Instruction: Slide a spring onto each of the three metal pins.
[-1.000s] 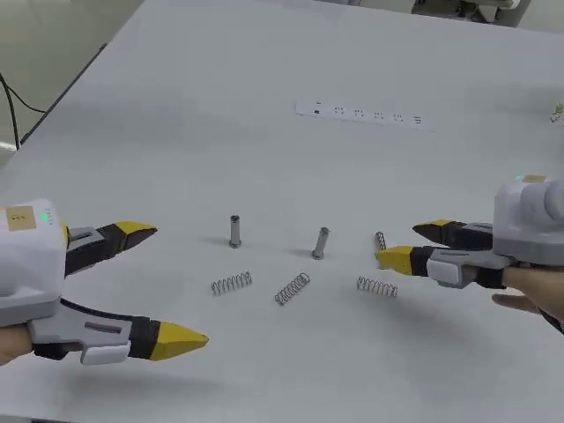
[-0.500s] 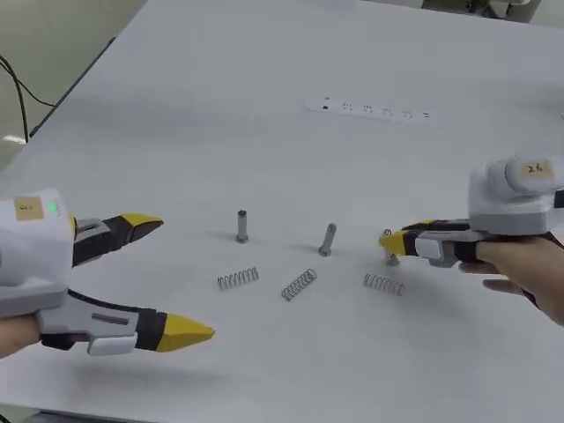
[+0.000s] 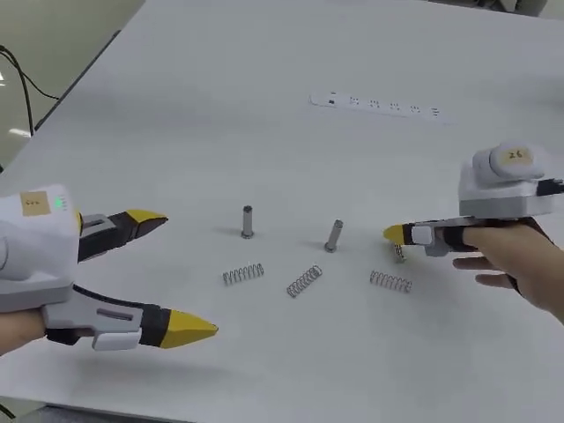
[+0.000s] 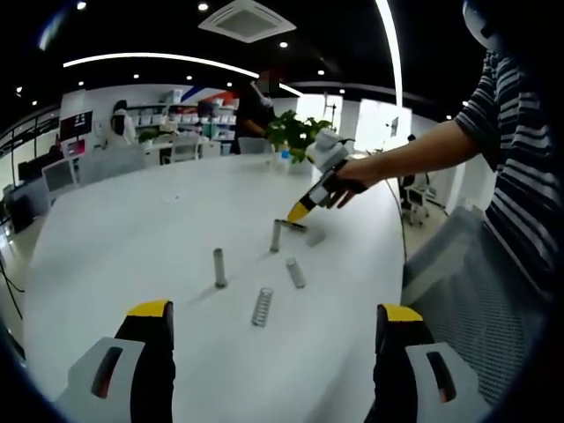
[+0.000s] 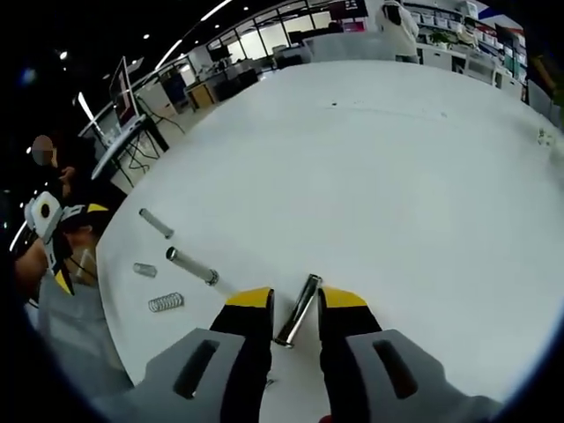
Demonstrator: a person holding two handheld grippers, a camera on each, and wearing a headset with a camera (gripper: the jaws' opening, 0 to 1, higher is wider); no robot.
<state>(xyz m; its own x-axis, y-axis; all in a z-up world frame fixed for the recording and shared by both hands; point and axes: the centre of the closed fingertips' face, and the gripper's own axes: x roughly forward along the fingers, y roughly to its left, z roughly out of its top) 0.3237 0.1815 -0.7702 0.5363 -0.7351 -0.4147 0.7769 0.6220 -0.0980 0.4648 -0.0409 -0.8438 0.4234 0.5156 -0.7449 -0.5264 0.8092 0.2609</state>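
Since the head view looks down over our hands, nearest comes the left gripper (image 3: 174, 273), held low at our left above the white table (image 3: 176, 106). Its yellow-tipped jaws are spread wide with nothing between them; its own view agrees, with bare table between the tips. Just beyond lie three springs in a loose row, all flat on the table and none on a pin: the left spring (image 3: 242, 274), the middle spring (image 3: 304, 280) and the right spring (image 3: 389, 281). Behind them the left pin (image 3: 247, 221) and the middle pin (image 3: 334, 235) stand on end, well apart. The right pin (image 3: 398, 254) sits just beside the right spring, half hidden under the tip of the right gripper (image 3: 394, 234). Our right hand (image 3: 507, 260) holds that gripper rolled on its side, so from above we cannot read its opening. The right gripper view supplies that: the jaws stand narrow with the right pin (image 5: 298, 310) between them, thin strips of table on either side, and we cannot tell whether the pads touch it. That view also catches the left gripper (image 5: 77, 247) far off at its left edge. Farther back on the table lies a white power strip (image 3: 383, 107). From the left gripper view we get the room beyond: a potted plant (image 4: 295, 132) and people (image 4: 254, 115) past the table's far edge.
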